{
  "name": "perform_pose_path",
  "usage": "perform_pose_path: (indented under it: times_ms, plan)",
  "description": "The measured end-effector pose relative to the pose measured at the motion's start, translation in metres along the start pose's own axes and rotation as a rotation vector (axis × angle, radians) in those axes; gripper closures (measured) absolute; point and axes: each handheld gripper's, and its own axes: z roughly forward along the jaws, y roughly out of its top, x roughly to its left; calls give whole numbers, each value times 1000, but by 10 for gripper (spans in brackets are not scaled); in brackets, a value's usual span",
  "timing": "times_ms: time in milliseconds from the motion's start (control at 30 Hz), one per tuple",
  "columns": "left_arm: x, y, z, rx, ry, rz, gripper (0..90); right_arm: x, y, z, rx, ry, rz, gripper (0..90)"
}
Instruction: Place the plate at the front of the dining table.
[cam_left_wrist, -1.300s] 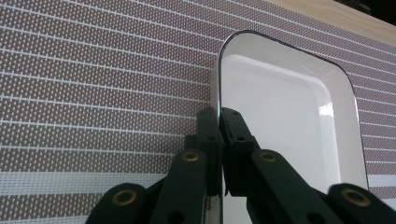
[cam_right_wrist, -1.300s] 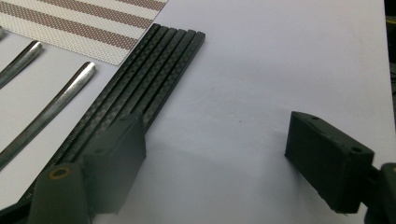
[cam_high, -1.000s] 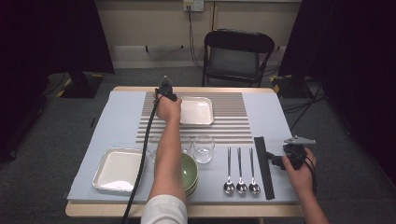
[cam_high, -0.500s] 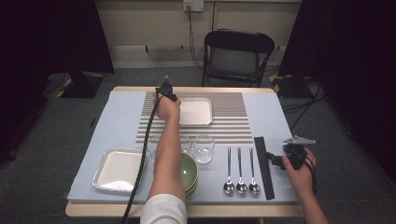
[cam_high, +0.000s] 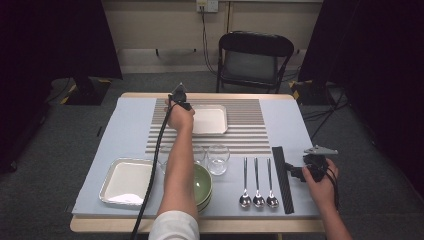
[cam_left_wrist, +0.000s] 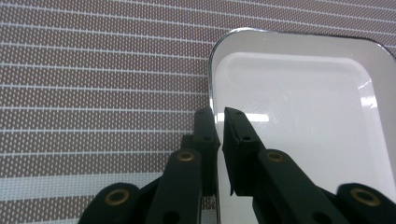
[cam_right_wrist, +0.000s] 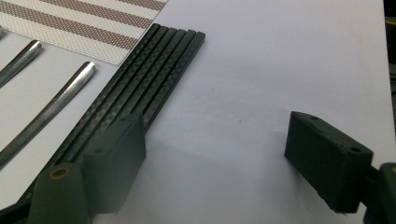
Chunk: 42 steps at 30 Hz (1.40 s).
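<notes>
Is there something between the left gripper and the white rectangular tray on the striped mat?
Nothing visible. The left gripper is already at the white rectangular tray: its jaws are nearly closed over the tray's left rim, one jaw outside on the striped mat, one inside.

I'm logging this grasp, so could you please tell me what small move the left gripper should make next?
Probably a gentle lift. The left gripper has its jaws nearly shut across the left rim of the white rectangular tray, which lies flat on the striped mat.
</notes>
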Motion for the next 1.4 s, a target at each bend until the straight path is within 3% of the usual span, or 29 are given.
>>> perform_pose_path:
  times_ms: [200,500,667,867,1167,1400]
  plan:
    - [3,0,1,5,-24,-27,885,0,0,0,0,1,0,197]
    - [3,1,2,3,-26,-31,890,0,0,0,0,3,0,196]
    - [1,1,2,-10,-6,-3,890,0,0,0,0,3,-1,196]
    - [3,3,3,-4,-19,-27,892,0,0,0,1,1,1,196]
    - [3,7,0,0,-18,-22,900,0,0,0,1,1,1,196]
    - [0,5,2,-15,-13,13,868,0,0,0,1,1,1,196]
